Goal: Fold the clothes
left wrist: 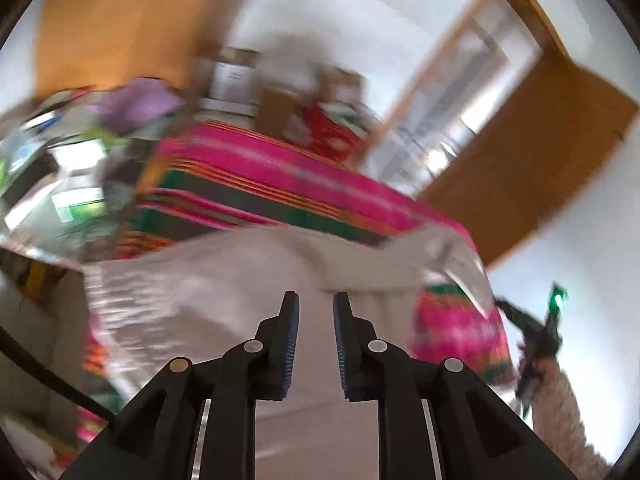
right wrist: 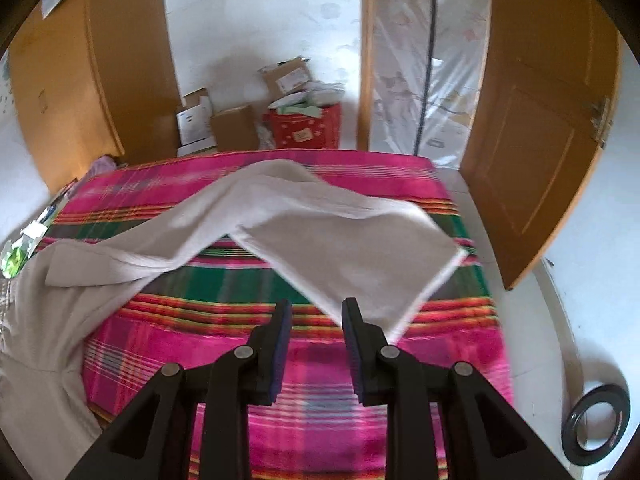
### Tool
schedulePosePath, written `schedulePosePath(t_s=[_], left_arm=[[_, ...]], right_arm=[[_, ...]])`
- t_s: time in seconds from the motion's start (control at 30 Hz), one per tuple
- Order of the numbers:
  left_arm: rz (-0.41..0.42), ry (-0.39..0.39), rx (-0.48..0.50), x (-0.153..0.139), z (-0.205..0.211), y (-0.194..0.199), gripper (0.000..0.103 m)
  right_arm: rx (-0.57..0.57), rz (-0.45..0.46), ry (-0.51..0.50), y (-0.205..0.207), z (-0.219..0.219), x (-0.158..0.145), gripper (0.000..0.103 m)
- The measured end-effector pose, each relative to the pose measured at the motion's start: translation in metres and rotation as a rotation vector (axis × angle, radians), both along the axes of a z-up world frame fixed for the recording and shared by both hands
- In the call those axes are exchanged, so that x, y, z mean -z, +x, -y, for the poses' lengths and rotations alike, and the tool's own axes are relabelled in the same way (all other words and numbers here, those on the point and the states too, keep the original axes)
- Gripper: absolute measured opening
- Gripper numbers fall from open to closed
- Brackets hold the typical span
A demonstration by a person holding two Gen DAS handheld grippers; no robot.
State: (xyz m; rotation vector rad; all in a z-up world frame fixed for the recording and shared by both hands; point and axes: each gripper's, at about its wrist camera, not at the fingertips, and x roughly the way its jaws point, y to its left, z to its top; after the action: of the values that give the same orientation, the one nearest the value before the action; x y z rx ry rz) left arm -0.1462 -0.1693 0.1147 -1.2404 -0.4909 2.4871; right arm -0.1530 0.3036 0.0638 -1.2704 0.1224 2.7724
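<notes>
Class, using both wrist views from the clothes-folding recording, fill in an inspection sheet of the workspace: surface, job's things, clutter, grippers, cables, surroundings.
Surface: pink and green striped blanket covers the bed.
Job's things: pale beige garment lies across the blanket, partly turned over on itself, one end trailing off the left edge.
Clutter: cardboard boxes and a red bag on the floor beyond the bed; a black ring on the floor at right.
Grippers: left gripper open, nothing between its jaws; right gripper open, nothing between its jaws.
Cables: a dark cord hangs in the doorway.
Surroundings: wooden door stands open; white walls.
</notes>
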Motion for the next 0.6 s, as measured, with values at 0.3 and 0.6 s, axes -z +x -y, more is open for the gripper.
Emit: schedulePosePath(t_s=[0.3, 0.6], left_arm=[[0.111, -0.159, 0.302, 0.057, -0.153, -0.050, 0.018], [0.160, -0.360, 0.367, 0.099, -0.229, -0.079, 0.018]], right_arm=[[-0.050, 0.070, 0.027, -0.009, -0.009, 0.030, 0.026], [-0.124, 0.055, 0.025, -0.042, -0.005, 0.052, 0.039]])
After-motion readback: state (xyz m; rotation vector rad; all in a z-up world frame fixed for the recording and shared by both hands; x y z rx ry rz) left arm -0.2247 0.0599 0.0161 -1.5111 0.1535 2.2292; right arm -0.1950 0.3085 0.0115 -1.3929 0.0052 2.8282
